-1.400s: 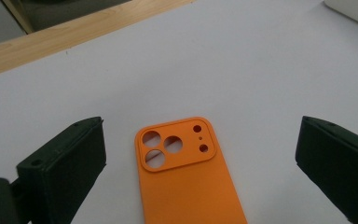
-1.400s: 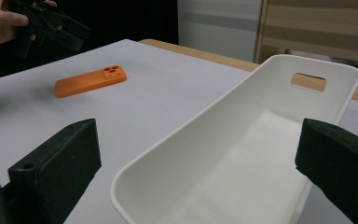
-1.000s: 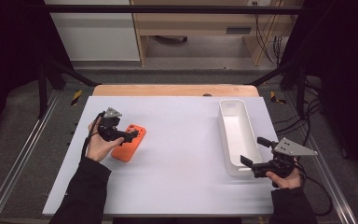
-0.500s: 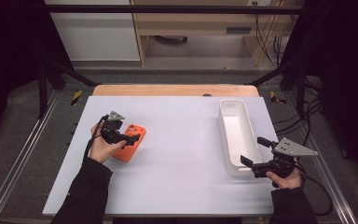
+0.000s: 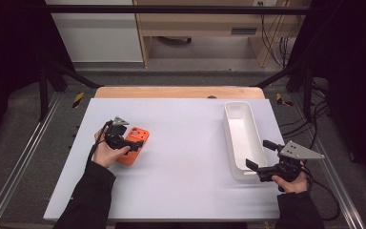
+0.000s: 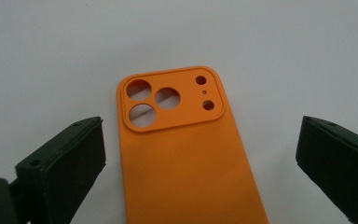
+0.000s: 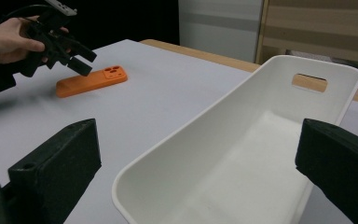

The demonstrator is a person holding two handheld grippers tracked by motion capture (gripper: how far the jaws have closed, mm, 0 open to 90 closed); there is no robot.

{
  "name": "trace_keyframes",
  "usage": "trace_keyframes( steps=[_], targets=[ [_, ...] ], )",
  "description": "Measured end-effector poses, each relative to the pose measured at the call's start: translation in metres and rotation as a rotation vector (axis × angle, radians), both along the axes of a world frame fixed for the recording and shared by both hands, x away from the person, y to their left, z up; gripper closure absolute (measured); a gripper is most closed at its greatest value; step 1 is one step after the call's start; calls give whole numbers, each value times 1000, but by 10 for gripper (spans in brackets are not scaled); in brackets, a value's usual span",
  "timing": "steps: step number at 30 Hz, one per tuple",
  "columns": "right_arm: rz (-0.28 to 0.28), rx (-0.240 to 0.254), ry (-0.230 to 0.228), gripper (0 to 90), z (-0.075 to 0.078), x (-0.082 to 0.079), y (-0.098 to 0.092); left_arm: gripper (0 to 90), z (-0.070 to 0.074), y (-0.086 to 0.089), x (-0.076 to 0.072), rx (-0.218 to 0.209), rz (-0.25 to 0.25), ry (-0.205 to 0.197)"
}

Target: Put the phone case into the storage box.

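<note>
An orange phone case (image 5: 134, 144) lies back side up on the white table, camera cutouts toward the far end (image 6: 168, 100). My left gripper (image 5: 134, 145) hovers just above it, open, with a jaw on each side of the case (image 6: 186, 163) and not touching it. My right gripper (image 5: 259, 155) is open at the near end of a long white bin (image 5: 242, 138), its jaws either side of the bin's near rim (image 7: 140, 172). The bin looks empty inside. In the right gripper view the case (image 7: 91, 81) lies across the table under the left gripper (image 7: 77, 58).
The white tabletop (image 5: 186, 157) has a wooden strip (image 5: 178, 92) along its far edge. Metal rails (image 5: 26, 152) flank the table. Cables (image 5: 310, 124) trail on the floor at the right. A cabinet and shelf stand beyond the table.
My left gripper has shifted slightly nearer over the orange case. The right gripper and bin have not moved.
</note>
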State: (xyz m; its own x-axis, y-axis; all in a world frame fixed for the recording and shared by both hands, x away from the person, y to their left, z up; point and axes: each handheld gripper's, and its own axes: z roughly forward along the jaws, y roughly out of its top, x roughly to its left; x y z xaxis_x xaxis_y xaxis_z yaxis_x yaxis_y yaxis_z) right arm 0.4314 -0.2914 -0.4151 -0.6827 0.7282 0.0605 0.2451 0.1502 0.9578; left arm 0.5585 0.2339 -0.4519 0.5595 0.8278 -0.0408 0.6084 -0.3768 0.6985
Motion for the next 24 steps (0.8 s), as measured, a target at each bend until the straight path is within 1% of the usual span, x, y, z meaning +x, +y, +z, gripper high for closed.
trace_keyframes(
  steps=[4,11,14,21,24],
  targets=[
    [1,4,0,5,0,0,0,9,-5,-1,0,18,0,20],
    [1,0,1,5,0,0,0,8,-9,-1,1,21,7,31],
    [1,0,1,5,0,0,0,8,-12,-1,2,38,11,34],
    [2,1,2,5,0,0,1,8,-18,1,4,34,24,51],
    [3,0,1,5,0,0,1,9,-20,0,5,41,23,56]
  ],
)
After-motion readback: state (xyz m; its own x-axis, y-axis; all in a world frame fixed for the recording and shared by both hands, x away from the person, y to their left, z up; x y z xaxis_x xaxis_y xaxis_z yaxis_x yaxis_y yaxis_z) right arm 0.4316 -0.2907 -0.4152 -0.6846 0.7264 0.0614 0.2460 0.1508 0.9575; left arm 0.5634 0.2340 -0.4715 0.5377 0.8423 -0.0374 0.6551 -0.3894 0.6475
